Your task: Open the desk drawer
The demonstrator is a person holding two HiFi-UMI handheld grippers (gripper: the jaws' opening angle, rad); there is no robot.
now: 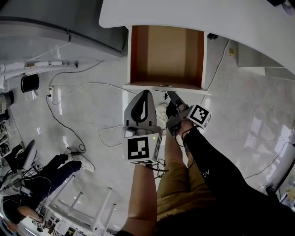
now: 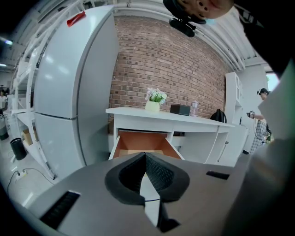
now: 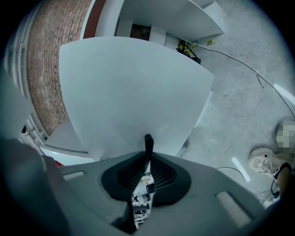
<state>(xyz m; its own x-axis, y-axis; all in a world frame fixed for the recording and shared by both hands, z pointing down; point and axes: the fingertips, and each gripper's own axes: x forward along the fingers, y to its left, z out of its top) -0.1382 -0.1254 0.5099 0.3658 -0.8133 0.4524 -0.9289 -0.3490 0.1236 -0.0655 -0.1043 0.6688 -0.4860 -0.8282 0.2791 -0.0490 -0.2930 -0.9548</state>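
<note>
Already the drawer [image 1: 166, 50] stands well out from under the counter [image 1: 184, 18] — straight ahead of the right gripper [image 1: 169, 94], whose fingers pinch its thin dark handle [image 3: 148, 143]. The left gripper [image 1: 146, 93] — fingers pressed together, empty — hangs just beside.

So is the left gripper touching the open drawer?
Apart. The left gripper view shows the drawer standing well beyond the left gripper.

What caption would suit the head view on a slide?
Looking down: left tool and right tool, both shut, held near the open drawer of the white desk.
</note>
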